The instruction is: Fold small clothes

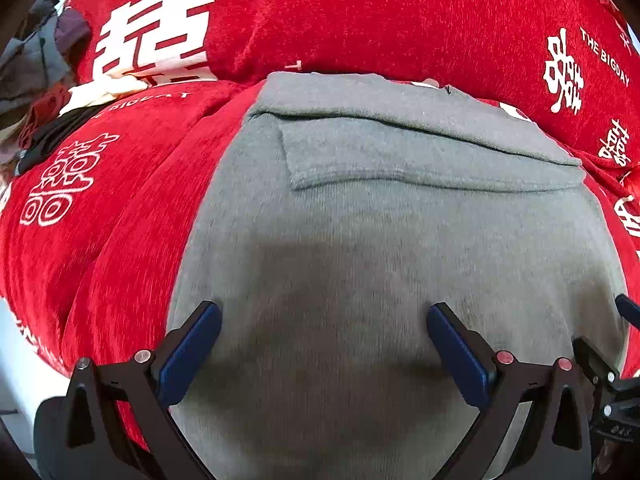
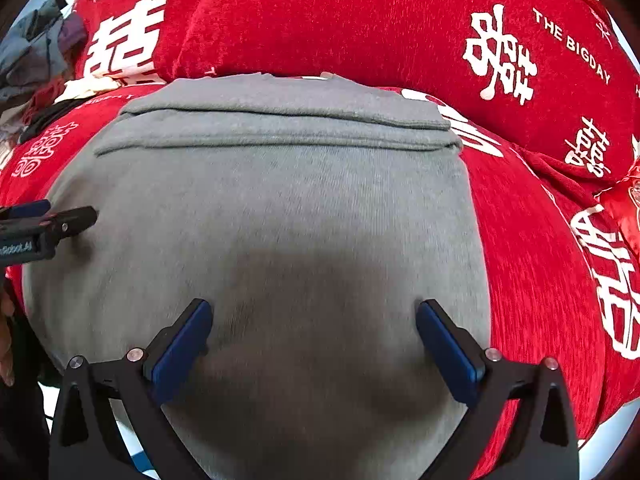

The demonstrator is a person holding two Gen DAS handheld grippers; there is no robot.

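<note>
A grey knit garment lies flat on a red cloth with white characters, with folded layers stacked along its far edge. My left gripper is open and empty, its blue pads just over the garment's near left part. My right gripper is open and empty over the near right part of the same garment. The left gripper also shows at the left edge of the right wrist view, and the right gripper at the right edge of the left wrist view.
A red cushion with white print rises behind the garment. A heap of dark and grey clothes lies at the far left. The red cloth extends to the right of the garment.
</note>
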